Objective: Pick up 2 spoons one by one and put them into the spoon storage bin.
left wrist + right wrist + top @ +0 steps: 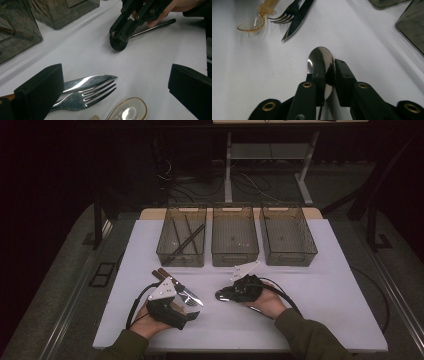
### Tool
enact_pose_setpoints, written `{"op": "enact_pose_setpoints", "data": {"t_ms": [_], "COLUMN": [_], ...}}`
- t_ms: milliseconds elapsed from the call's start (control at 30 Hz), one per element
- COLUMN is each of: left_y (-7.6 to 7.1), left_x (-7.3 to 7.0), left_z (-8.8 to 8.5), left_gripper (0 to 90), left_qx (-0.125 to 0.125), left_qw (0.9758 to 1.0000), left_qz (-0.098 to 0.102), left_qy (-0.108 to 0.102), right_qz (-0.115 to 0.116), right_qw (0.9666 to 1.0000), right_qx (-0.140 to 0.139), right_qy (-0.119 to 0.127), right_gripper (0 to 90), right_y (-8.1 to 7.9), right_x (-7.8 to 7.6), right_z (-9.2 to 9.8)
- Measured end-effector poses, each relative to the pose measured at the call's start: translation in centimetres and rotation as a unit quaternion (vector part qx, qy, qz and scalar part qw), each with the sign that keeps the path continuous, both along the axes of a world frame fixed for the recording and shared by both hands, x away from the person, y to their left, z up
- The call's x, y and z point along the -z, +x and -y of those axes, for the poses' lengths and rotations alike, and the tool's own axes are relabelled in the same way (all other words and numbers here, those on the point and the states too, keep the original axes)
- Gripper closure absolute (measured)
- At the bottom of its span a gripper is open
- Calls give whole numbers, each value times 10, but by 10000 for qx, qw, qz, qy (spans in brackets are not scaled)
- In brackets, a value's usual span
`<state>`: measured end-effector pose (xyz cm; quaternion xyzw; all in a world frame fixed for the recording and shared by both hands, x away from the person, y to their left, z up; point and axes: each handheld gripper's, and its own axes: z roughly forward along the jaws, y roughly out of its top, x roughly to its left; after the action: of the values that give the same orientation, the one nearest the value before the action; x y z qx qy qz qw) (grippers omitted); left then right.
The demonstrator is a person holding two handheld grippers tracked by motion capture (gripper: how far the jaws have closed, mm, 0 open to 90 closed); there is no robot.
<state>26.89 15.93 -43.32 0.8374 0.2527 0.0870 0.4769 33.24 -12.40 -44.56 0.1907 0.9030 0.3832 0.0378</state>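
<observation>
My right gripper [328, 72] is shut on the bowl of a metal spoon [319, 56], which lies low over the white table; in the high view this gripper [227, 292] is at mid-table with the spoon [220, 295] pointing left. My left gripper [115, 75] is open, its jaws wide apart over a knife [87, 81], a fork [82, 96] and a clear gold-rimmed spoon [128, 111]. These three lie side by side on the table and touch neither jaw. The high view shows the left gripper [186, 306] at the front left.
Three clear bins stand in a row at the back of the white table [325, 295]: the left bin [180, 257] holds dark sticks, while the middle bin [235, 257] and right bin [290, 257] look empty. Cables trail from both grippers.
</observation>
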Motion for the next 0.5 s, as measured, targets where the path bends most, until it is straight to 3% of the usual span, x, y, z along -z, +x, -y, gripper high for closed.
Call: {"op": "enact_pose_setpoints", "data": {"t_ms": [33,333,400,500], "left_y": [0,0,1,1], "left_x": [0,0,0,0], "left_z": [0,-1,-1,-3], "left_gripper": [0,0,0,0], "left_qx": [1,-4,-18,-31], "left_qw": [10000,10000,10000,10000], "left_qz": [2,8,16,4], "left_qy": [2,9,-11,-23], "right_qz": [58,-142,8,25], "right_qw": [10000,9997,9995,9995], "right_qx": [-48,-176,-305,-310], "right_qy": [-22,133,77,58], "right_gripper": [824,878,883,883], "right_y": [1,-1,1,0], "right_x": [0,-3,-3,-3], "right_z": [1,3,4,3]}}
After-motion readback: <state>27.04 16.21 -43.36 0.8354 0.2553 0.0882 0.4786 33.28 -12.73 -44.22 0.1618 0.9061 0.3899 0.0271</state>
